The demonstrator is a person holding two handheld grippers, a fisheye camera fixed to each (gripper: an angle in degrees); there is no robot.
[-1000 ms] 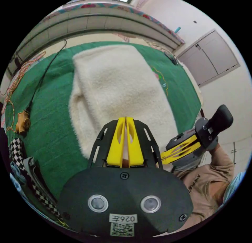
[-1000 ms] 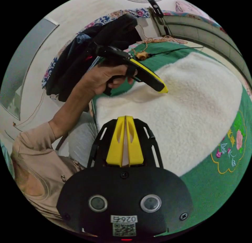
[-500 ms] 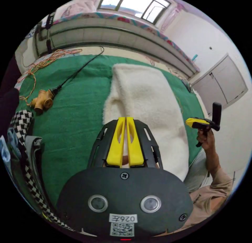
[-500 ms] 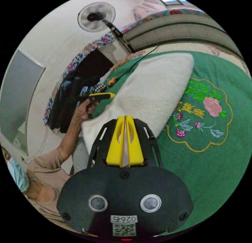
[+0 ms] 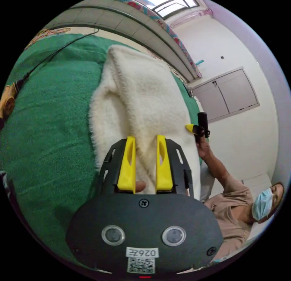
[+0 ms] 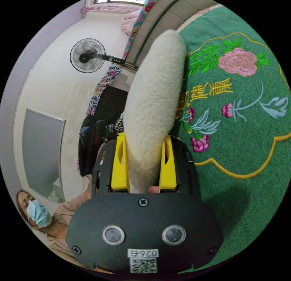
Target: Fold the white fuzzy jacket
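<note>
Green bedspread (image 5: 51,117): covers the bed, embroidered with a pink flower motif (image 6: 239,61) and a yellow scalloped border. Carries the jacket.

White fuzzy jacket (image 5: 142,105): lies on the bedspread as a long, already narrowed bundle. In the left gripper view its long axis runs from the near edge, by the person, away toward the wall ledge (image 5: 145,18), with a rounded far end. In the right gripper view it is seen edge-on as a thick, rounded pile (image 6: 154,105) beside the flower motif. Judged soft, bulky, light and springy; the deep pile should grip well and not slip, but thick layers will likely puff open unless pressed. Best hold, by judgement: the 2 near corners of the bundle, taking all layers together, to carry the near end toward the far one.

Person: seated at the near edge, in a tan top.

Right gripper (image 6: 142,168): jaws apart, straddling the jacket's near end; whether they press it cannot be told. It is also seen small at the jacket's edge (image 5: 194,128) in the left gripper view.

Left gripper (image 5: 145,165): jaws apart, jacket fabric lying between them, not clamped.

Fan (image 6: 86,55): wall side.
</note>
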